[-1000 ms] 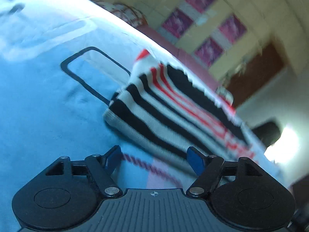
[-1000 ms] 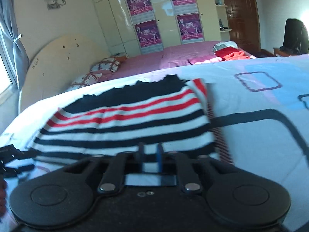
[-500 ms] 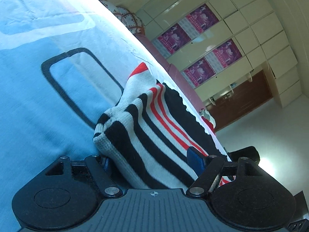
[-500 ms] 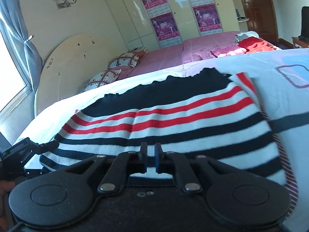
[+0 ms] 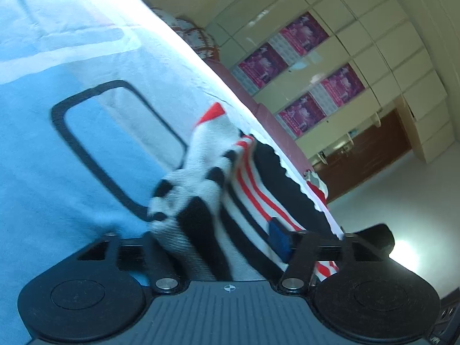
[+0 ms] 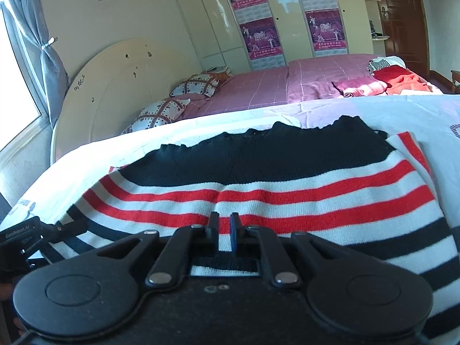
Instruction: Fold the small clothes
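Observation:
A small knit garment [image 6: 273, 198] striped black, white and red lies on the light blue sheet [image 5: 72, 172]. My left gripper [image 5: 218, 241] has its jaws wide apart around the garment's bunched, lifted corner [image 5: 195, 195]; the left finger is hidden under the cloth, the right fingertip [image 5: 279, 235] shows. My right gripper [image 6: 223, 231] is nearly shut at the garment's near hem, with cloth between the fingers. The left gripper also shows at the left edge of the right wrist view [image 6: 34, 235].
A pink bed [image 6: 273, 83] with patterned pillows [image 6: 172, 106] and a pile of red clothes [image 6: 396, 82] lies behind. A round headboard [image 6: 115, 92], wardrobe with posters [image 6: 287, 14] and brown door [image 6: 402, 14] stand beyond.
My left gripper has pushed further onto the garment's corner, which is now bunched and lifted between its jaws. My right gripper has moved forward over the hem and stayed nearly shut.

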Demonstrator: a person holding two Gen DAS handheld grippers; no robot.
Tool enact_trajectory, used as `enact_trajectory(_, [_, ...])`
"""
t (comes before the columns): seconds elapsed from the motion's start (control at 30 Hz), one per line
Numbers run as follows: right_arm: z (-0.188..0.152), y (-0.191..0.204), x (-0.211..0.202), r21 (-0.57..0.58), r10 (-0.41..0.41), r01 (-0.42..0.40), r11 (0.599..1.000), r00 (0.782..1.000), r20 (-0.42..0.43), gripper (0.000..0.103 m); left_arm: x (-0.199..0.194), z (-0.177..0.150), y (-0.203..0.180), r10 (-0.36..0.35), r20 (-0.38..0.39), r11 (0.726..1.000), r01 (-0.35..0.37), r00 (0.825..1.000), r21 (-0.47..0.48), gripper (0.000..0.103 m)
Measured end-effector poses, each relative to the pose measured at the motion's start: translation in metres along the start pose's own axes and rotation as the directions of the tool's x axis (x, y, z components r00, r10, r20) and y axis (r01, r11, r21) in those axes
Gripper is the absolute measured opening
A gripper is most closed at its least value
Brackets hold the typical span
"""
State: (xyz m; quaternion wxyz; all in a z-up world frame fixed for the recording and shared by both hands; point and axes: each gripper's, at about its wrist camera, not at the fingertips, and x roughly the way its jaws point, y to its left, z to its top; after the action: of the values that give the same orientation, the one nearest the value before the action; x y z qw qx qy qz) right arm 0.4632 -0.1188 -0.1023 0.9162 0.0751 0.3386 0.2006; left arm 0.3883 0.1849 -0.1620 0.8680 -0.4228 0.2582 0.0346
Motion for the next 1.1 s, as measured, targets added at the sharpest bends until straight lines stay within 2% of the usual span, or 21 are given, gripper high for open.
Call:
enact_trajectory(0.07, [0.000, 0.001, 0.004, -0.001, -0.002, 0.002, 1.000, 1.000, -0.011, 0.009, 0.000, 0.002, 0.012, -0.009, -0.003, 0.999, 0.009, 1.000, -0.044, 0.031])
enact_trajectory(0.1, [-0.001, 0.001, 0.006, -0.003, -0.001, 0.001, 1.000, 1.000, -0.014, 0.009, 0.001, 0.003, 0.017, -0.020, -0.007, 0.998, 0.020, 1.000, -0.061, 0.027])
enact_trajectory(0.2, [-0.002, 0.005, 0.007, -0.021, 0.004, -0.004, 1.000, 1.000, -0.011, 0.009, 0.004, 0.004, 0.017, -0.031, -0.014, 0.997, 0.030, 0.999, -0.073, 0.026])
enact_trajectory(0.37, [-0.002, 0.013, 0.013, -0.078, -0.007, 0.005, 0.997, 1.000, -0.022, 0.009, 0.008, 0.001, 0.022, -0.063, 0.000, 0.985, 0.062, 0.998, -0.159, 0.026])
enact_trajectory(0.47, [-0.005, 0.012, 0.016, -0.083, -0.011, 0.008, 0.996, 0.999, -0.032, 0.008, 0.019, 0.002, 0.015, -0.043, -0.013, 0.993, 0.041, 0.999, -0.108, 0.026])
enact_trajectory(0.6, [-0.004, 0.009, 0.011, -0.076, -0.008, 0.007, 0.997, 1.000, -0.021, 0.009, 0.019, 0.001, 0.023, -0.071, 0.022, 0.984, 0.073, 0.997, -0.160, 0.018])
enact_trajectory(0.73, [-0.009, 0.008, 0.019, -0.117, -0.026, 0.020, 0.993, 0.998, -0.057, 0.007, 0.021, 0.001, 0.021, -0.065, 0.034, 0.988, 0.069, 0.997, -0.138, 0.020])
enact_trajectory(0.87, [-0.019, 0.024, 0.019, -0.276, -0.076, 0.069, 0.959, 0.997, -0.016, 0.007, 0.020, 0.002, 0.023, -0.050, 0.015, 0.991, 0.052, 0.999, -0.123, 0.020])
enact_trajectory(0.9, [-0.020, 0.029, 0.018, -0.300, -0.088, 0.082, 0.950, 0.996, -0.009, 0.010, 0.020, 0.003, 0.021, -0.043, 0.012, 0.992, 0.044, 0.999, -0.116, 0.020])
enact_trajectory(1.03, [-0.020, 0.019, 0.021, -0.248, -0.050, 0.044, 0.968, 0.999, -0.016, 0.007, 0.011, 0.008, 0.005, -0.017, 0.023, 0.999, 0.018, 1.000, -0.031, 0.017])
enact_trajectory(1.1, [-0.014, 0.015, 0.023, -0.220, -0.044, 0.035, 0.975, 0.998, -0.034, 0.006, 0.000, 0.016, -0.025, -0.048, 0.060, 0.996, 0.044, 0.997, 0.072, 0.017])
